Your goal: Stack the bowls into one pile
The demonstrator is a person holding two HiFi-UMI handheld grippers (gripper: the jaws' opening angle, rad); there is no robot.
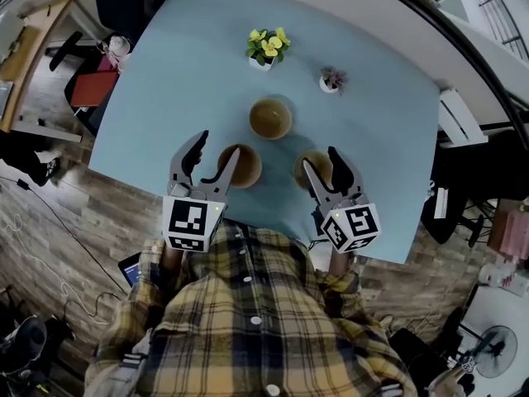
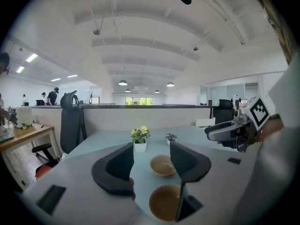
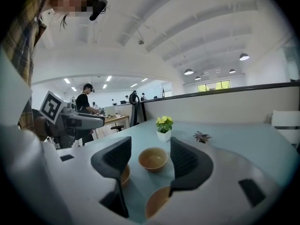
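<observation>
"Checked shirt [image 1: 248,321] fills the bottom, then both grippers. How is the left gripper [image 1: 216,145]?"

"Jaws wide apart, nothing held. One jaw hangs over the rim of the left bowl [image 1: 245,165] on the blue tabletop [image 1: 182,64]."

"And the right gripper [image 1: 319,157]?"

"Spread open too, empty, above the right bowl [image 1: 321,169]."

"Any more bowls?"

"A third bowl [image 1: 270,118] sits farther out, between those two and touching neither. None are stacked. Behind it stand a yellow flower pot [image 1: 267,46] and a small purple plant [image 1: 332,79]."
</observation>
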